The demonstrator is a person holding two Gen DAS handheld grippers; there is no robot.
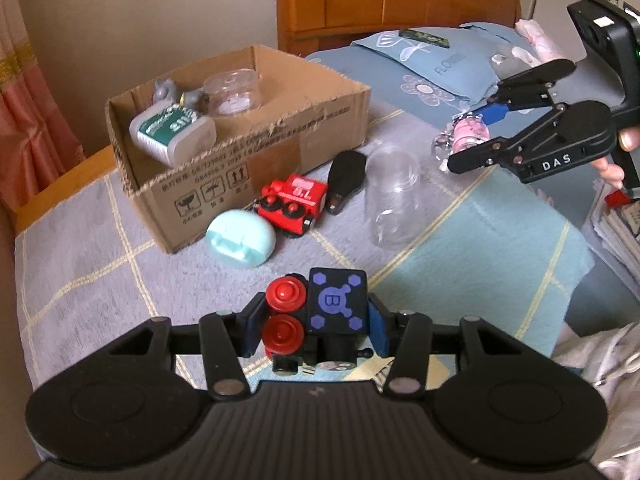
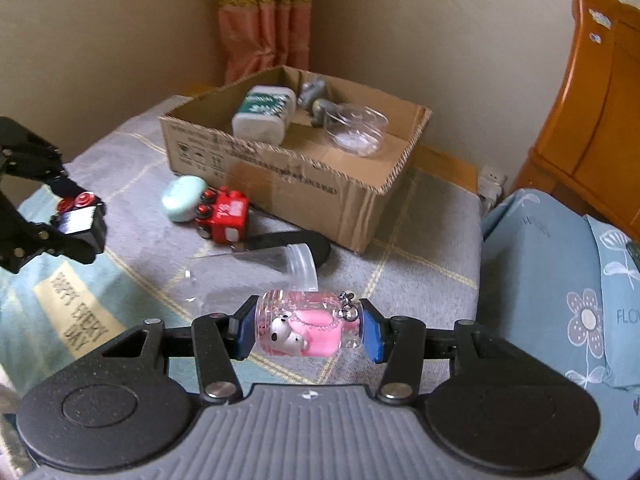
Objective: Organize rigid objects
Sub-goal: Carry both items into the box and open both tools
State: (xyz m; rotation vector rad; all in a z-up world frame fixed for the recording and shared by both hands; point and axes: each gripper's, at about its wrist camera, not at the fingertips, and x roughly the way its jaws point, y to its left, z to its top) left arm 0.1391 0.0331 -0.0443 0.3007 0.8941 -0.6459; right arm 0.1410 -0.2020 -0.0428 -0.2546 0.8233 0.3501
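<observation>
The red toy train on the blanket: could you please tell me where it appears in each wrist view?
Left wrist view: red toy train lies centre, just in front of the cardboard box.
Right wrist view: red toy train sits left of centre.
Shared landmark: the box, directly behind it in both.

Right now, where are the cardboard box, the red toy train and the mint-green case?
cardboard box [image 1: 256, 160], left wrist view, printed front wall.
red toy train [image 1: 294, 200], left wrist view, its side.
mint-green case [image 2: 182, 196], right wrist view, its top.

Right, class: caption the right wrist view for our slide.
Right gripper clamps a pink keychain jar above the bed; cardboard box waits behind.
</observation>
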